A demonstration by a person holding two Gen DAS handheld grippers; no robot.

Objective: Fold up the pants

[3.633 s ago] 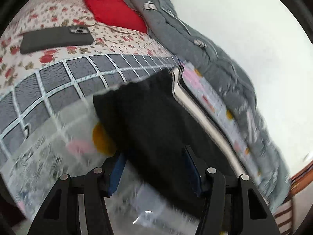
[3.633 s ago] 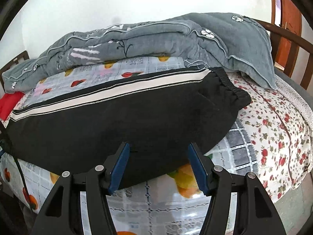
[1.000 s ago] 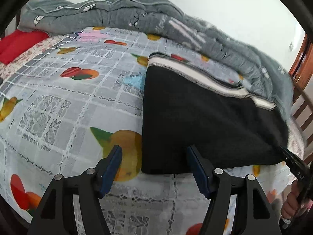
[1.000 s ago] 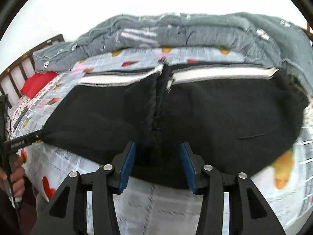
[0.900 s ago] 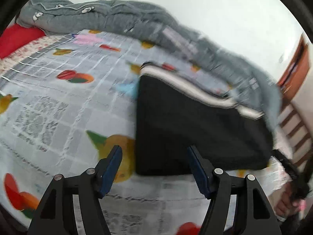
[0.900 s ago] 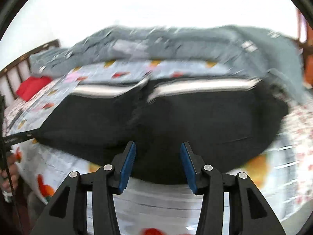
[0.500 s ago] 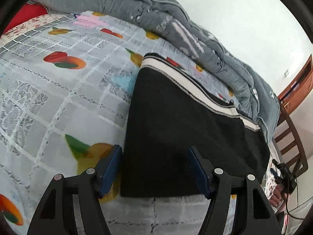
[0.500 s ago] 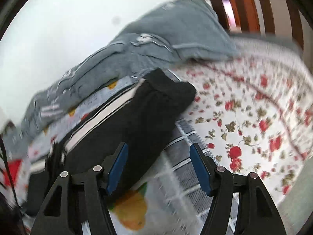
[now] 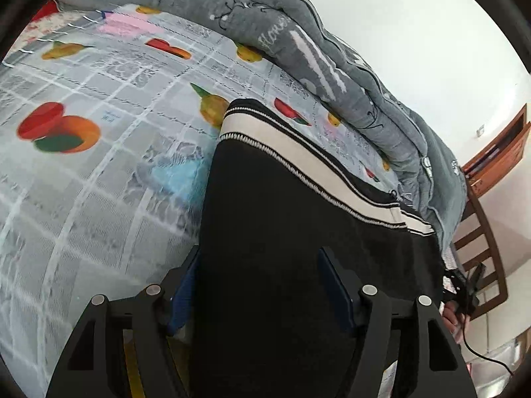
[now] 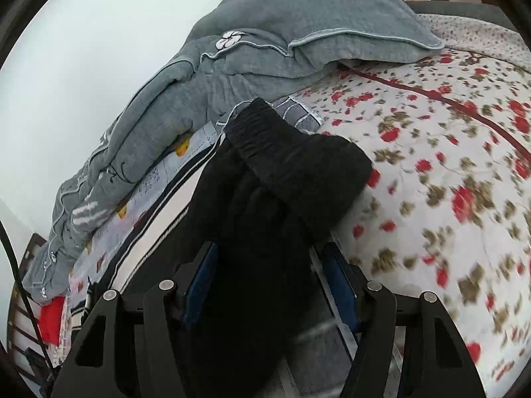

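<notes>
The black pants (image 9: 292, 219) with a white side stripe (image 9: 298, 152) lie folded in half on the bed. My left gripper (image 9: 260, 258) is open, its blue pads straddling the folded end over the near edge. In the right wrist view the elastic waistband (image 10: 285, 152) lies bunched at the other end. My right gripper (image 10: 270, 258) is open, with the black cloth between its fingers. The right gripper also shows small at the far end in the left wrist view (image 9: 464, 285).
A grey quilt (image 9: 298, 43) is piled along the wall behind the pants, also in the right wrist view (image 10: 232, 66). A fruit-print sheet (image 9: 83, 172) lies left of them, a red-flower bedspread (image 10: 448, 165) right. A wooden bed frame (image 9: 484, 248) stands at the foot.
Both grippers have moved in close over the two ends of the folded pants. The cloth now lies between each pair of fingers. Before that the pants were folded in half.
</notes>
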